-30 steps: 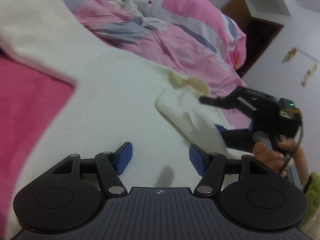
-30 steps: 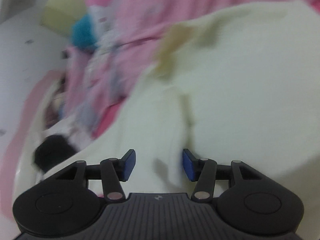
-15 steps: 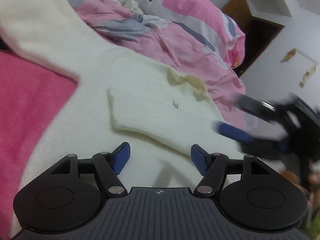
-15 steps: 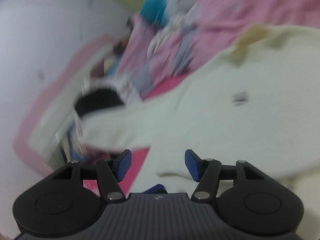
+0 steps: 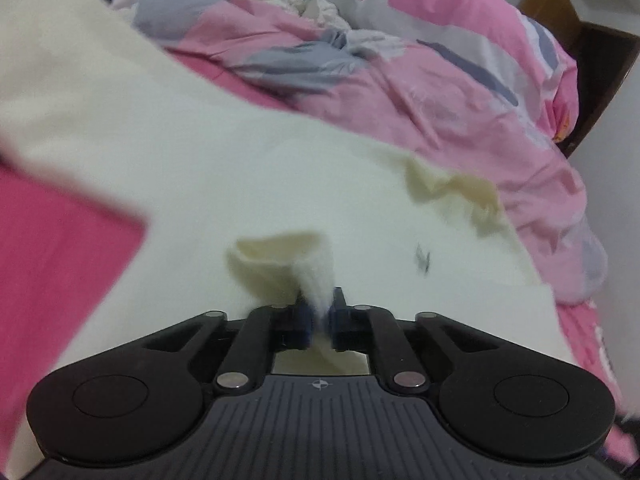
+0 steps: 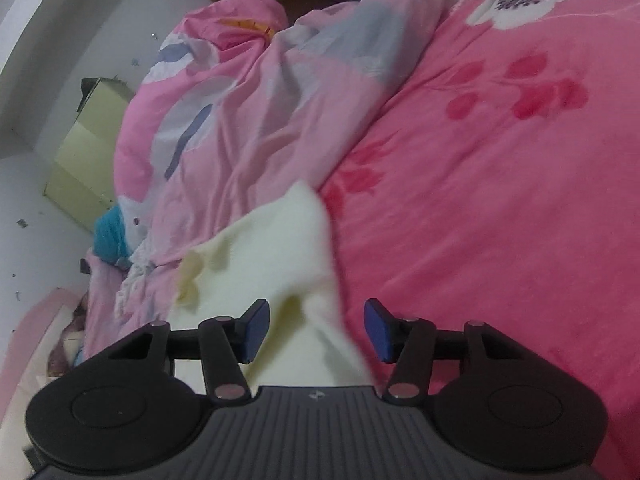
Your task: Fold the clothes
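A cream fleece garment [image 5: 240, 168] lies spread on the bed, with a small dark mark on its front. My left gripper [image 5: 320, 312] is shut on a bunched-up sleeve end [image 5: 288, 264] of it, which rises in a fold just ahead of the blue pads. In the right wrist view the garment's corner [image 6: 276, 248] reaches the pink bedsheet. My right gripper [image 6: 316, 324] hangs over that edge, its jaws closing. Cloth lies between the blue pads but neither pad presses on it.
A rumpled pink, grey and white quilt [image 5: 420, 80] is heaped behind the garment. The pink flowered bedsheet [image 6: 500, 220] spreads to the right. A pale green cabinet [image 6: 88, 148] stands by the wall, and dark wooden furniture [image 5: 592, 60] sits at the back right.
My left gripper has shut on the folded sleeve end and pulled it up. My right gripper has swung off the garment's middle to its right edge and left the left wrist view.
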Available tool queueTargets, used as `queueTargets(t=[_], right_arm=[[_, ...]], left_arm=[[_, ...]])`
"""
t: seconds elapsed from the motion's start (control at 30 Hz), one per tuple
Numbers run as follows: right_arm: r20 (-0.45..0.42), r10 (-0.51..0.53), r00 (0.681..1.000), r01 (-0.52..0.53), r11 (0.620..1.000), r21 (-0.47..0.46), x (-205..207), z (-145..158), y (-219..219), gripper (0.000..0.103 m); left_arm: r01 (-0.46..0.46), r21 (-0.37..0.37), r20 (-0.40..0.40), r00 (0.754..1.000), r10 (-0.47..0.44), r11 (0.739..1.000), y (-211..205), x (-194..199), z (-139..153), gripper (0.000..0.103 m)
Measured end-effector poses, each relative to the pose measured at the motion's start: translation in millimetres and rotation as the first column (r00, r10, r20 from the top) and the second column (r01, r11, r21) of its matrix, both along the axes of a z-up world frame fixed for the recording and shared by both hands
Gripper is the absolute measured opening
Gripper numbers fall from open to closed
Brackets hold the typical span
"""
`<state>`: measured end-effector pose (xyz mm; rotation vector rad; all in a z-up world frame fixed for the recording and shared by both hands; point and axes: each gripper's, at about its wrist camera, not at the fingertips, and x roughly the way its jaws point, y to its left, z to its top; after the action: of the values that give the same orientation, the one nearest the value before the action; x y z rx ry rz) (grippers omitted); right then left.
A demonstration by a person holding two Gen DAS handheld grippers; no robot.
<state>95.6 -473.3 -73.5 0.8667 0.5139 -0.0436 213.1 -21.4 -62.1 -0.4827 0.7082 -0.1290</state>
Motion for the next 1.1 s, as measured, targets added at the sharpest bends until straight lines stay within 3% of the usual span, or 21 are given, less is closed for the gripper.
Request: queueTargets(t=[0.17, 0.23, 0.4, 0.6, 0.73, 0.83, 1.0, 1.1], right_arm=[[-0.011, -0.008, 1.0, 0.008, 0.999, -0.031, -2.7, -12.9, -1.4, 0.047], [-0.008, -0.002, 1.0, 0.002, 0.999, -0.045, -4.8, -13.0, -1.4, 0.046], [-0.025, 0.006, 1.0, -0.009, 0.994, -0.109, -2.3, -11.3, 5.4, 0.046], [-0.037, 0.008, 0.999, -0.014, 0.989, -0.145, -0.3, -10.3, 9.0, 0.046], [-0.041, 0.009, 0.999, -0.015, 0.987, -0.161, 0.0, -9.9, 10.6, 0.046], [-0.044, 0.01, 0.999, -0.017, 0.987, -0.16, 0.1, -9.7, 9.4, 0.046], [-0.082, 0.018, 0.996, -0.034, 0.98, -0.196, 1.0, 5.5, 11.1, 0.047], [-0.068, 0.052, 0.996, -0.068, 0.965, -0.254, 10.3, 35.8, 16.7, 0.047]], left_arm=[[-0.067, -0.007, 0.183, 0.981, 0.067, 0.998, 20.0, 16.7, 46.9, 0.005], [-0.087, 0.015, 0.221, 0.972, 0.082, 0.996, 26.9, 24.5, 53.3, 0.005], [-0.107, 0.073, 0.167, 0.981, 0.094, 0.992, 36.6, 39.4, 29.2, 0.005], [-0.115, 0.1, 0.11, 0.988, 0.104, 0.988, 41.7, 26.8, 2.1, 0.005], [-0.079, 0.162, 0.059, 0.996, 0.07, 0.984, 41.4, 26.3, -13.0, 0.012], [-0.08, 0.194, 0.083, 0.994, 0.065, 0.978, 45.1, 16.3, -6.8, 0.024], [-0.227, 0.161, 0.192, 0.962, 0.195, 0.961, 63.4, -20.1, 13.0, 0.038], [-0.194, 0.231, 0.302, 0.946, 0.119, 0.953, 46.3, -30.4, 24.1, 0.038]])
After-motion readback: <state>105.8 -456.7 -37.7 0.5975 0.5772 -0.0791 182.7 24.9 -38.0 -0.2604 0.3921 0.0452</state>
